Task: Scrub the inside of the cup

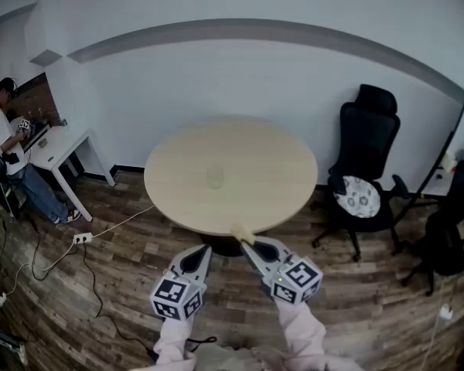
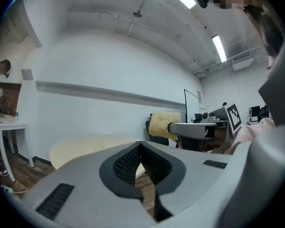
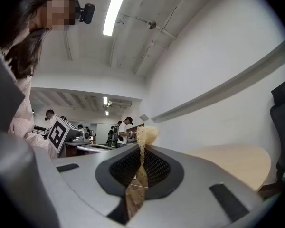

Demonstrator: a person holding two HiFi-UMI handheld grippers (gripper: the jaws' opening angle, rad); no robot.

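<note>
Big round table (image 1: 278, 168) sits in front. Left gripper (image 1: 206, 248) has its fingers pressed together w/ nothing btw them; right gripper (image 1: 247, 244) pinches a yellow sponge (image 1: 237, 229) at the table's near edge. The small clear cup (image 1: 215, 178) stands near the table's middle, well apart from both

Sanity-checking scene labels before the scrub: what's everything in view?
table: 1, beige, round, centre
cup: 1, clear, upright mid-table
sponge: 1, yellow, in the right tool
office chairs: 2, black, right of the table
cushion: 1, patterned, on the nearer chair's seat
desk: 1, white, far left
bystander: 1, at the desk
power strip: 1, white, floor left of the table
left tool: grey, shut, empty
right tool: grey, shut on the sponge
</note>
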